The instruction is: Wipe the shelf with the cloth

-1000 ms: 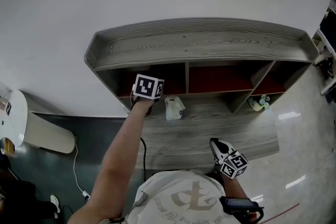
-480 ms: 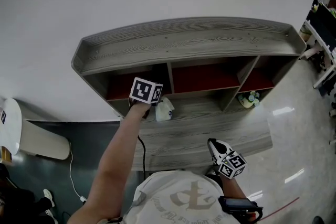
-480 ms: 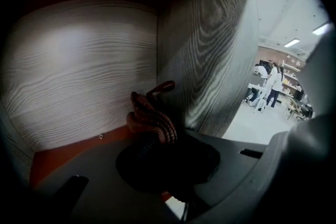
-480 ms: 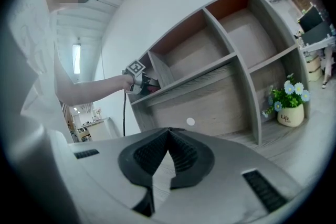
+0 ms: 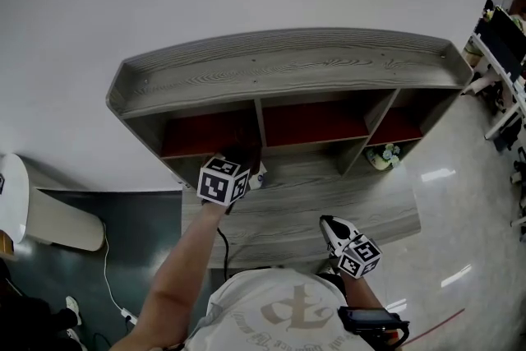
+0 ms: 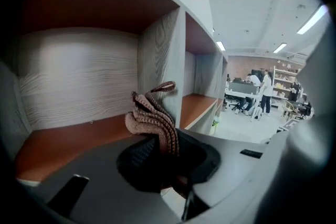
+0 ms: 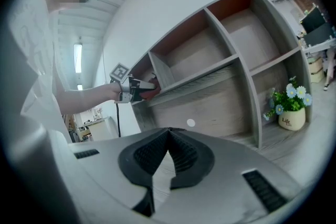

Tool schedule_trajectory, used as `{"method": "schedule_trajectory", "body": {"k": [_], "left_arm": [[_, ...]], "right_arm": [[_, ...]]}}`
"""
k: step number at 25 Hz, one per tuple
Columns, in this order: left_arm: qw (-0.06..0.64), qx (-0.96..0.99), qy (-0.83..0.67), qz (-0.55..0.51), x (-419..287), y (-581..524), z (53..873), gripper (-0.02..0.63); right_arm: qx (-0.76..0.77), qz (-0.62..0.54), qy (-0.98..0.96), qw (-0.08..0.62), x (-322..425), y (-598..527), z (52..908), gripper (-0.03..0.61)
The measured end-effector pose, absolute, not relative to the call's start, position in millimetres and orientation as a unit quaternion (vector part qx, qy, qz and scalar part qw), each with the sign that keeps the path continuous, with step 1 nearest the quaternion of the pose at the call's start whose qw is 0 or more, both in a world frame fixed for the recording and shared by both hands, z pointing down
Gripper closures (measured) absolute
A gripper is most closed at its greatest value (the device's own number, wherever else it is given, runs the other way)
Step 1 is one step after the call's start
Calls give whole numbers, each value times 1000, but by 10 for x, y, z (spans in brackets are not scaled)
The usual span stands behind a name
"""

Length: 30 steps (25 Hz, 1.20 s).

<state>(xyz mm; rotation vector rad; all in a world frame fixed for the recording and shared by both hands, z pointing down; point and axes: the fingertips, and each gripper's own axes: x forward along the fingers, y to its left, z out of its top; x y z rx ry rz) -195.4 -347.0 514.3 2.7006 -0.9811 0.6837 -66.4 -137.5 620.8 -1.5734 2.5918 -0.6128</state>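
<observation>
The left gripper (image 6: 157, 157) has been drawn back from deeper in the left compartment of the shelf (image 5: 279, 70) to its front edge, so one wiping stroke is judged done. The cloth (image 6: 153, 120), ribbed, pinkish-brown and bunched, is pinched in its jaws at the compartment mouth. The right gripper (image 7: 168, 157) is kept low, with its jaws pressed together on nothing.

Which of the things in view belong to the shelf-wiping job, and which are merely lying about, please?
Job in hand:
- ribbed brown cloth, clamped in the left gripper
- grey wood-grain shelf unit with red-brown compartments

Lying about:
- small white pot of white and blue flowers, in the lower right compartment
- right gripper, shut and empty
</observation>
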Motion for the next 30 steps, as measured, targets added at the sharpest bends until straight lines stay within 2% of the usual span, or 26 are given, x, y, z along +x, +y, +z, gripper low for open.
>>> {"method": "schedule_trajectory", "body": {"k": [15,25,30], "left_arm": [[122,917,-343,164,-1964,-2739,5446,546],[95,912,-367,156,-1471,-2657,5285,546],[58,894,-401,192,-1193,-2787,5195,545]], "right_arm": [[-494,-200,846,13,-629,-1421,6211,574],[-470,-195,861,13,-181,-1529,6133,574],[-461,-206,863,17,105,-1533,6181,574]]}}
